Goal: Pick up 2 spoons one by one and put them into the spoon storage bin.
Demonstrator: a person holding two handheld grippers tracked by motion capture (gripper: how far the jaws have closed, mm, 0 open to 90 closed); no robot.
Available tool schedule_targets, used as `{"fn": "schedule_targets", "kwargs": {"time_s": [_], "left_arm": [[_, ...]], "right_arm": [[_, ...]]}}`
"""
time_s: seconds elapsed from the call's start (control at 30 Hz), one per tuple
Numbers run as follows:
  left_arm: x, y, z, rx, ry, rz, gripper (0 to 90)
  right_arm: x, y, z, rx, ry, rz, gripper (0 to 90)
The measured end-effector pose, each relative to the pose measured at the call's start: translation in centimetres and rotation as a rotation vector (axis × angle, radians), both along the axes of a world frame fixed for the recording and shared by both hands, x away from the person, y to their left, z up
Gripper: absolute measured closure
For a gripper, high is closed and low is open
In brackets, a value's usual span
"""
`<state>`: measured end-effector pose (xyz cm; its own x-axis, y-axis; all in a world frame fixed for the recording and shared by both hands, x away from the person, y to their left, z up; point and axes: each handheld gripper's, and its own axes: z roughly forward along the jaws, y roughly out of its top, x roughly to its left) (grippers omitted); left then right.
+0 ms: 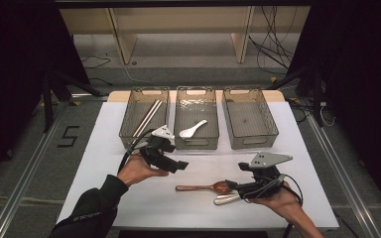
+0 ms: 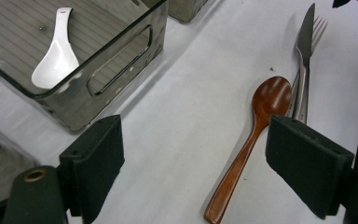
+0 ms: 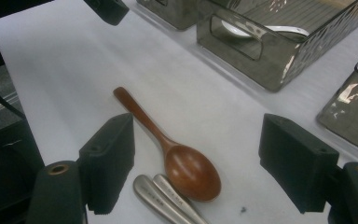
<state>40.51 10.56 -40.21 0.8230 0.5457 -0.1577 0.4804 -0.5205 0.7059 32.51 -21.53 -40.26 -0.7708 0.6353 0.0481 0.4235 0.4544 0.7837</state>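
Brown wooden spoon; white spoon; smoky clear bins.

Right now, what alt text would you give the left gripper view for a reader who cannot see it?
Two open black jaws of the left gripper frame a wooden spoon lying on the white table, with a metal knife and fork beside its bowl. Upper left, a clear bin holds a white spoon.

wooden spoon handle tip cut off
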Motion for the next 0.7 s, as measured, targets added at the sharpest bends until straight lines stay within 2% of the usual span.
{"fn": "schedule_targets", "kwargs": {"time_s": [0.17, 0.33, 0.6, 0.7], "left_arm": [[-0.7, 0.1, -0.8, 0.034, -0.002, -0.007, 18.0], [-1.3, 0.1, -1.0, 0.025, -0.01, -0.018, 18.0], [-2.1, -1.8, -2.3, 0.083, -0.007, -0.088, 18.5], [-2.3, -2.5, -2.8, 0.091, -0.002, -0.105, 19.3]], "right_arm": [[0.0, 0.2, 0.0, -0.003, 0.002, 0.002, 27.7], [0.0, 0.3, -0.2, -0.009, 0.005, 0.004, 27.7], [0.0, 0.3, -0.1, -0.009, 0.002, 0.005, 27.7], [0.0, 0.3, -0.1, -0.008, 0.002, 0.004, 27.7]]}}
